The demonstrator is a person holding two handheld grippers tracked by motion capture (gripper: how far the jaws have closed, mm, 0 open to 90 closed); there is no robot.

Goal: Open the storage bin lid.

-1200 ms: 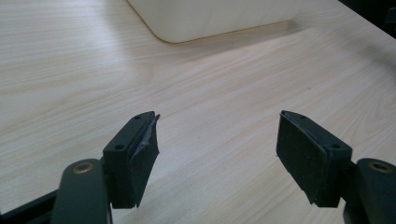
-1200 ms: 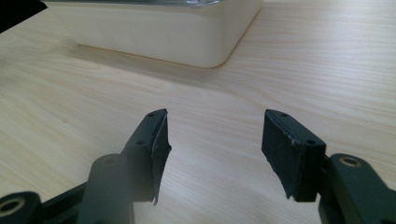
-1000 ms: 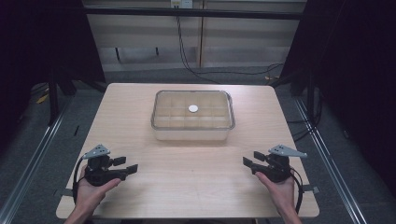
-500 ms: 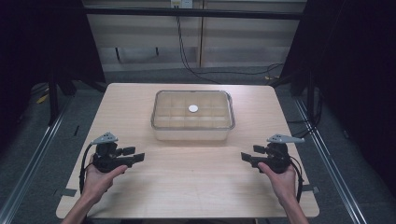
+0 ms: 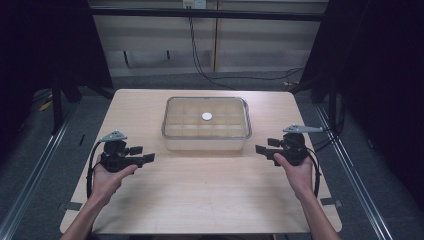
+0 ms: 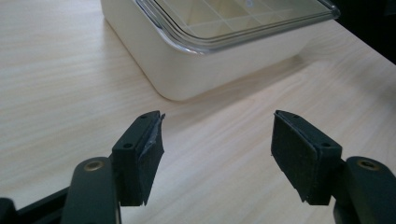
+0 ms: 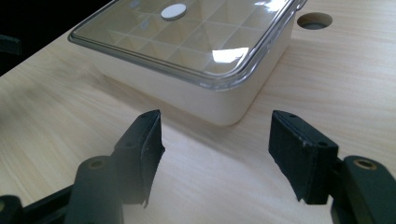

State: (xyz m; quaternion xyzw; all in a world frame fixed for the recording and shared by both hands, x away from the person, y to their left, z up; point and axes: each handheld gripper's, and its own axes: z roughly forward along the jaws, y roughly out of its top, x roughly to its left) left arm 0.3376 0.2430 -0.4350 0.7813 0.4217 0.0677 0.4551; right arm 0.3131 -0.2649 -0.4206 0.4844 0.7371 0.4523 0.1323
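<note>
A shallow cream box with a clear lid stands at the middle of the wooden table, and a small white disc lies on the lid. My left gripper is held left of the box's near corner and points right. Its jaws have just been opening and hold nothing. My right gripper is at the box's right near corner and points left. Its jaws have just been closing a little, still apart and empty. In the left gripper view the box lies beyond the open gripper. In the right gripper view the box and disc lie ahead of the gripper.
The lid shows a grid of compartments beneath it. A round hole is cut in the tabletop beyond the box. Metal rails run along both sides of the table, and cables lie on the floor behind it.
Both hands have moved away from the person, up the table toward the box's near corners. The box and disc have not moved.
</note>
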